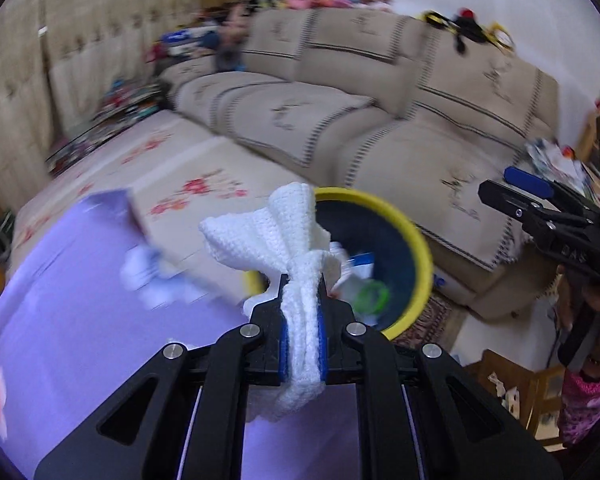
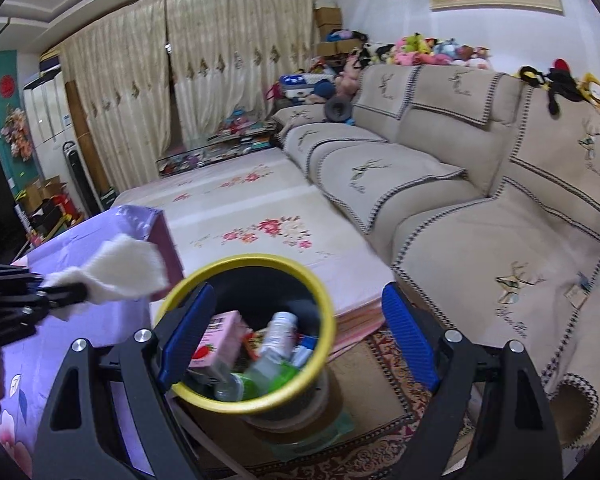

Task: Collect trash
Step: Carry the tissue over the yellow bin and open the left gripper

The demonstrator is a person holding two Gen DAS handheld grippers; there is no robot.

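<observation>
Evidently, in the left wrist view, a soft, light, crumpled white paper towel (image 1: 296, 240) was pinched mid-fold by the left gripper (image 1: 303, 300), its limp ends flopping above the yellow-rimmed dark waste bin (image 1: 416, 240). Seen from the right wrist, the right gripper (image 2: 296, 340) was spread wide and empty over that bin, with the towel just left of its rim; a bunched middle was judged the surest hold.

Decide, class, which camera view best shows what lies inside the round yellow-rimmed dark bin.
The right wrist view: it looks down into the yellow-rimmed bin, showing a pink carton, a white-capped bottle and green plastic. The left wrist view shows the bin blurred, partly hidden behind the white knitted cloth that the left gripper clamps.
</observation>
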